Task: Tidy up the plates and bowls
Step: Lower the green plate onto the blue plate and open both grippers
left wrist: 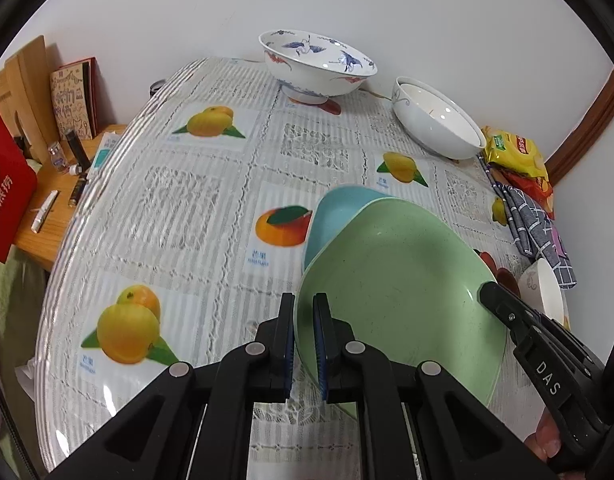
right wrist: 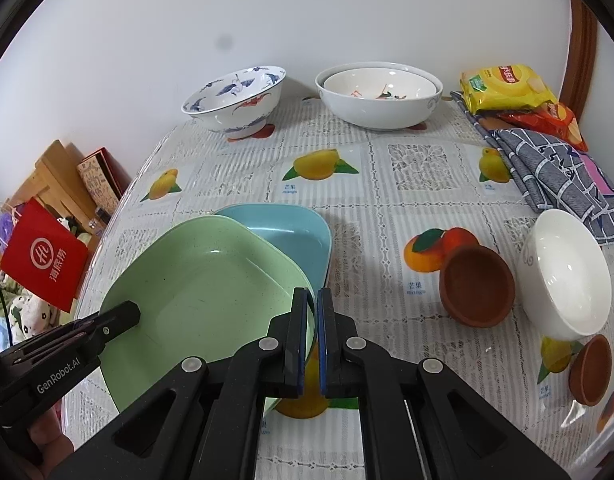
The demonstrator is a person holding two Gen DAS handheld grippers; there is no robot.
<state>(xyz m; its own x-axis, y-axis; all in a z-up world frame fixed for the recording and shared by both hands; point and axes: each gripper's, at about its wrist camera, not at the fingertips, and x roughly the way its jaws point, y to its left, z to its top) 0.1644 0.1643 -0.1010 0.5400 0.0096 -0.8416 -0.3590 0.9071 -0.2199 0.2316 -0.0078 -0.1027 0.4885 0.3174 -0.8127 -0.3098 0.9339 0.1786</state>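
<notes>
A green square plate is held by both grippers, its far edge over a blue square plate that lies on the table. My left gripper is shut on the green plate's left rim. My right gripper is shut on its right rim. A blue-patterned bowl and a large white bowl with a smaller bowl inside stand at the back. A small white bowl and two brown clay bowls sit to the right.
The table has a fruit-print plastic cloth. Snack bags and a checked cloth lie at the right back. A wooden side shelf with small items and a red bag stands left of the table.
</notes>
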